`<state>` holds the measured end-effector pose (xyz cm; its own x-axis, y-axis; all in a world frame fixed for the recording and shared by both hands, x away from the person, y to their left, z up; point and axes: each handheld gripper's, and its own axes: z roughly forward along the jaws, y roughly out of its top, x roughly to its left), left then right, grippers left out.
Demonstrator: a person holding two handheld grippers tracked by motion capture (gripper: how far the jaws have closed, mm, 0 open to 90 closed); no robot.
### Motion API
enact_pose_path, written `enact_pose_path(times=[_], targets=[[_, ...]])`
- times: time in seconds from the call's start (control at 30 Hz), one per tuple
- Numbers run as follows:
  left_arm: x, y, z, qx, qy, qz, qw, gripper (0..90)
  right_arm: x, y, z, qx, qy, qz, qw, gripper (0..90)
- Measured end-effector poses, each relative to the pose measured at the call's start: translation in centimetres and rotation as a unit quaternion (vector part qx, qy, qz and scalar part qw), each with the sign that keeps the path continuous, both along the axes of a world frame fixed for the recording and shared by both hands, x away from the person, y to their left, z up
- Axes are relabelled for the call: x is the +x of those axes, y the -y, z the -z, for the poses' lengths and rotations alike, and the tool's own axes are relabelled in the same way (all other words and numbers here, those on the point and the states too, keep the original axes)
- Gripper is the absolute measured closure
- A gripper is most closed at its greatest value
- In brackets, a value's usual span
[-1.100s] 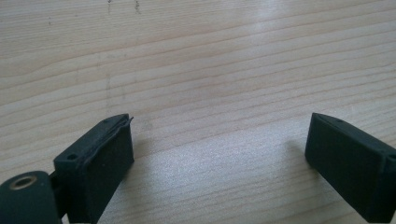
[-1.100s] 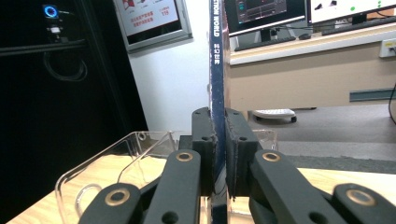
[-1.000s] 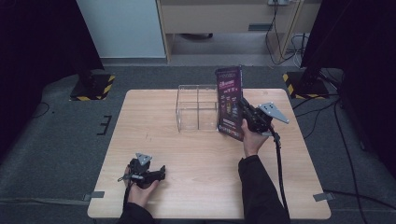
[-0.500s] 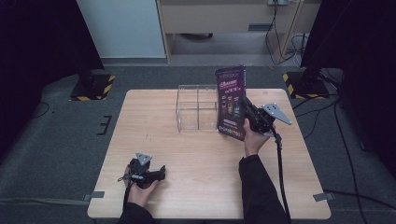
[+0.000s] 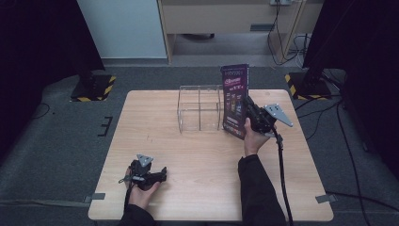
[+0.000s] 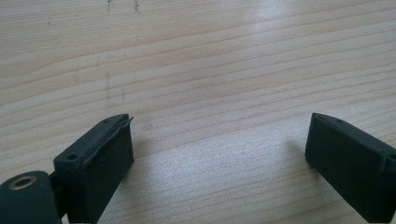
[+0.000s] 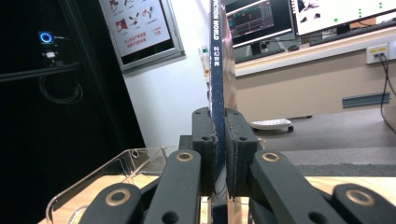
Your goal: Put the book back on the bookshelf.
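Right claw (image 5: 245, 114) clamped on a magazine (image 5: 235, 100), held upright, long axis vertical, just right of the clear rack (image 5: 199, 108) and touching or nearly so. Rack lies to its left. Left claw (image 5: 161, 175) wide, empty, resting on bench (image 5: 197, 160), well apart.

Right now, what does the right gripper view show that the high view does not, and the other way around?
The right gripper view alone shows the magazine's spine edge-on, printed lettering on it, squeezed between the two jaws, with monitors and a wall poster behind. The high view alone shows the magazine's purple cover, the whole table, and the left gripper resting low near the table's front edge. Both show the right gripper holding the magazine upright beside the clear acrylic organizer.
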<state>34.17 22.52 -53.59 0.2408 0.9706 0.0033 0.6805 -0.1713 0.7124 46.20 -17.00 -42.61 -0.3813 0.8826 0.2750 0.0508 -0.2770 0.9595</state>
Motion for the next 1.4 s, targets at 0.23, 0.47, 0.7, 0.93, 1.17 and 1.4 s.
enact_pose_path(times=[0.23, 0.47, 0.7, 0.93, 1.17, 1.4], targets=[[0.0, 0.0, 0.0, 0.000, 0.000, 0.000, 1.0000, 6.8, -0.8, -0.2, 0.8, -0.012, 0.006, 0.008, 0.9999, 84.5], [0.0, 0.0, 0.0, 0.000, 0.000, 0.000, 1.0000, 6.8, -1.3, 0.1, 0.8, -0.028, 0.002, 0.003, 0.9996, 83.4], [0.0, 0.0, 0.0, -0.001, 0.000, -0.001, 1.0000, 6.8, -1.9, 0.7, 0.6, -0.062, -0.023, 0.003, 0.9978, 81.3], [0.0, 0.0, 0.0, 0.000, 0.000, -0.001, 1.0000, 6.8, -3.1, 1.2, 0.5, -0.097, -0.049, -0.019, 0.9939, 79.9], [0.0, 0.0, 0.0, 0.000, 0.000, -0.001, 1.0000, 6.8, -4.2, 1.6, 0.6, -0.125, -0.068, -0.037, 0.9892, 78.5], [0.0, 0.0, 0.0, 0.000, 0.000, -0.001, 1.0000, 6.8, -5.1, 2.0, 0.8, -0.143, -0.088, -0.048, 0.9847, 77.4]])
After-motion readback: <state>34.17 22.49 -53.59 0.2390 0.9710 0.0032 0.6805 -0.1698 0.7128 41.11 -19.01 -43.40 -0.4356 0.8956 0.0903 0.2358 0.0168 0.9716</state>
